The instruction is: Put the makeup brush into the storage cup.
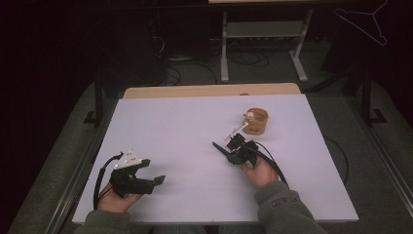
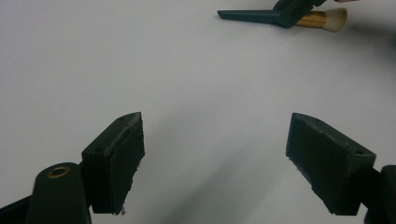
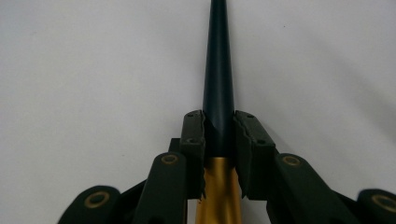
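My right gripper (image 3: pixel 219 114) is shut on a makeup brush (image 3: pixel 218 56), its pads pressing the dark handle just above the gold ferrule (image 3: pixel 219 191). In the high view that gripper (image 1: pixel 234 150) sits right of centre on the white table (image 1: pixel 185 126), and the brush handle (image 1: pixel 218 146) points left. The left gripper view shows the same brush (image 2: pixel 322 19) lying level, with pale bristles at its right end. My left gripper (image 1: pixel 148 174) rests near the front left edge, open with nothing between its jaws (image 2: pixel 215 122).
A small round wooden cup (image 1: pixel 258 127) stands just beyond the right gripper, holding a pale-headed tool whose white handle (image 1: pixel 234 130) sticks out to the left. A wooden strip (image 1: pixel 209 90) borders the table's far edge. Desk legs and cables lie on the floor beyond.
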A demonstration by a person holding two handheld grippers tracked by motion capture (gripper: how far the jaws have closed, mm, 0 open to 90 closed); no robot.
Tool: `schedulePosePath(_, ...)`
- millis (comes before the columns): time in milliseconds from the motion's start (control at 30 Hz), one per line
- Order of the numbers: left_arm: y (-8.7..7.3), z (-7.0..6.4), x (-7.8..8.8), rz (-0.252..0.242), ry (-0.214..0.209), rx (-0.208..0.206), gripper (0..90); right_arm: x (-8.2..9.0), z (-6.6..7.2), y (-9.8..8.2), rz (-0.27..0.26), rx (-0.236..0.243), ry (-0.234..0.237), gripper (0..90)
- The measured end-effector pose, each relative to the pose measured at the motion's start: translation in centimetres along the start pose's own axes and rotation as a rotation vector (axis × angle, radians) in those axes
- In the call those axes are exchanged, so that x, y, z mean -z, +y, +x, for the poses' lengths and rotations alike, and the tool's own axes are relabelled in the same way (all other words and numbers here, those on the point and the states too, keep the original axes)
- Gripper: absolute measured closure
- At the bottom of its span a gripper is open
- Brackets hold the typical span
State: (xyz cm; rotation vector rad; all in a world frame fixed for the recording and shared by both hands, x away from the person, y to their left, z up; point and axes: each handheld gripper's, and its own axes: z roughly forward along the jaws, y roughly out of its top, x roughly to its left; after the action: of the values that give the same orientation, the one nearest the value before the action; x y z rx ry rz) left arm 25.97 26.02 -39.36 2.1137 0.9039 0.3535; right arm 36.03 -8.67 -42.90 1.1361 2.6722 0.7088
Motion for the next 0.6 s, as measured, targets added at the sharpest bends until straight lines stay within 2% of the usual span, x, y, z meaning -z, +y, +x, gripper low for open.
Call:
schedulePosePath(100, -0.1, 0.0, -0.1, -0.009, -0.003, 0.011, 19.1, 0.0, -0.2, 0.1, 0.004, 0.010, 0.012, 73.5)
schedulePosePath(333, 0.0, 0.0, -0.2, -0.002, -0.004, 0.000, 19.1, 0.5, -0.7, -0.1, 0.007, 0.018, 0.039, 73.5)
schedulePosePath(600, 0.0, -0.1, -0.3, 0.008, -0.006, -0.010, 19.1, 2.2, -1.0, -0.1, -0.039, 0.026, 0.062, 73.5)
